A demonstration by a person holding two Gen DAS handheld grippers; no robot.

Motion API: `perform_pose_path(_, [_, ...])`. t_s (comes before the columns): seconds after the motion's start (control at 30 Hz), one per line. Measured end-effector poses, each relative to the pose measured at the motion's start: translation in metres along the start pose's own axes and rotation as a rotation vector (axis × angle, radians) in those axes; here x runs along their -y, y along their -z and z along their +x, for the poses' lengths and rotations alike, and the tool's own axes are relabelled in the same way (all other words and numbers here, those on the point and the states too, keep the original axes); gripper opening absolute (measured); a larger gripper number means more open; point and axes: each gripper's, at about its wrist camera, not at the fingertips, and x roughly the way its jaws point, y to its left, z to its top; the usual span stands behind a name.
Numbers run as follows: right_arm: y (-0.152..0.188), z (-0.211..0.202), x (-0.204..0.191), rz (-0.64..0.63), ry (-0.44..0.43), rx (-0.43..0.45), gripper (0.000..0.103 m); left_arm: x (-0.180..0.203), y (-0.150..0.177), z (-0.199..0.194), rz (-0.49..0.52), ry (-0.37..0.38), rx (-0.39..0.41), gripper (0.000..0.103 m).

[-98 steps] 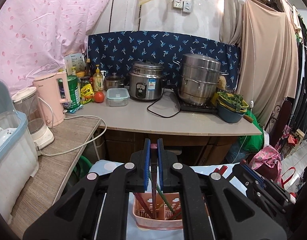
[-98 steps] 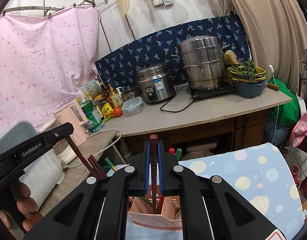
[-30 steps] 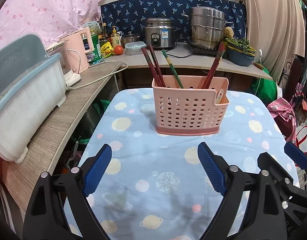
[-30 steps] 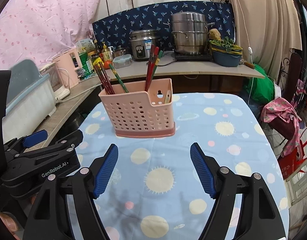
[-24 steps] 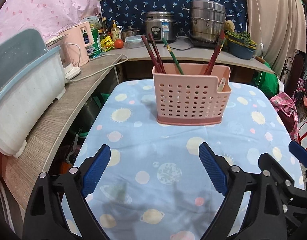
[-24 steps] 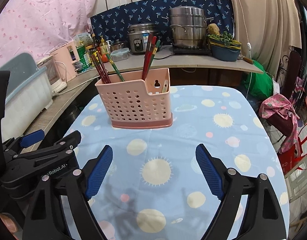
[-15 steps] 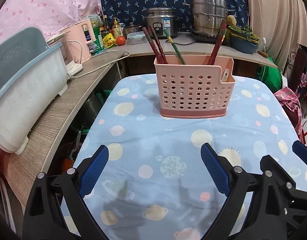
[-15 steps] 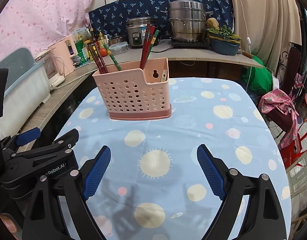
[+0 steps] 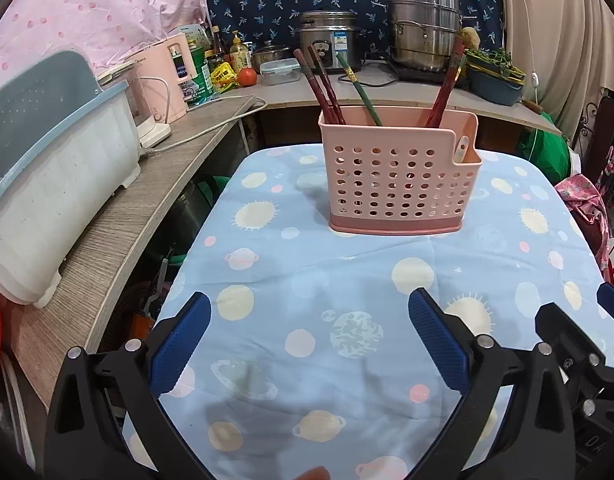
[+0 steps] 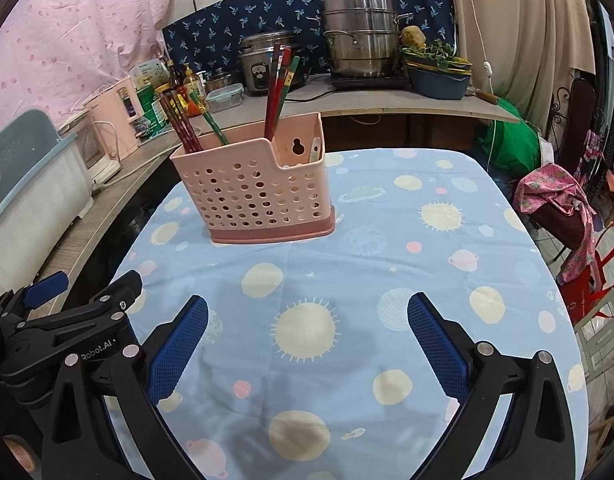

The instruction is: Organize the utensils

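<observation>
Upright, the pink basket (image 9: pixel 401 184) holds chopsticks (image 9: pixel 321 84), perhaps a spoon (image 9: pixel 461 148).

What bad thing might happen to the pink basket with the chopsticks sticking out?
The tall chopsticks lean out over the rim of the perforated pink plastic basket, so a bump from the open left gripper or right gripper might tip it. It stands on a loose, creased blue planet-print tablecloth; a tug on the cloth could drag it along.
</observation>
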Motion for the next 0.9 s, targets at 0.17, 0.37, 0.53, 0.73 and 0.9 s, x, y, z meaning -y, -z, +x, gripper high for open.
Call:
perform_pose_path(0.17, [-0.0048,-0.0004,0.0012,0.0,0.008,0.009,0.096,-0.0027,-0.0043,0.0011,-0.007,-0.006,0.005,0.095])
perform_pose_path(0.37, [-0.0077,0.0021,-0.0009,-0.005,0.003,0.005,0.096,-0.0024,-0.0064,0.0028,-0.005,-0.01,0.006,0.095])
perform_pose_path(0.53, [-0.0075,0.0033,-0.0032,-0.014,0.005,0.004,0.096,-0.0014,-0.0072,0.0041,-0.001,-0.007,0.006,0.095])
perform_pose_path(0.73, [-0.0073,0.0048,-0.0042,-0.017,0.007,0.001,0.096,0.0011,-0.0073,0.006,0.003,-0.006,0.003,0.095])
perform_pose_path(0.9, [-0.0078,0.0056,-0.0062,-0.028,0.012,0.004,0.096,0.0018,-0.007,0.0065,0.005,-0.007,0.003,0.095])
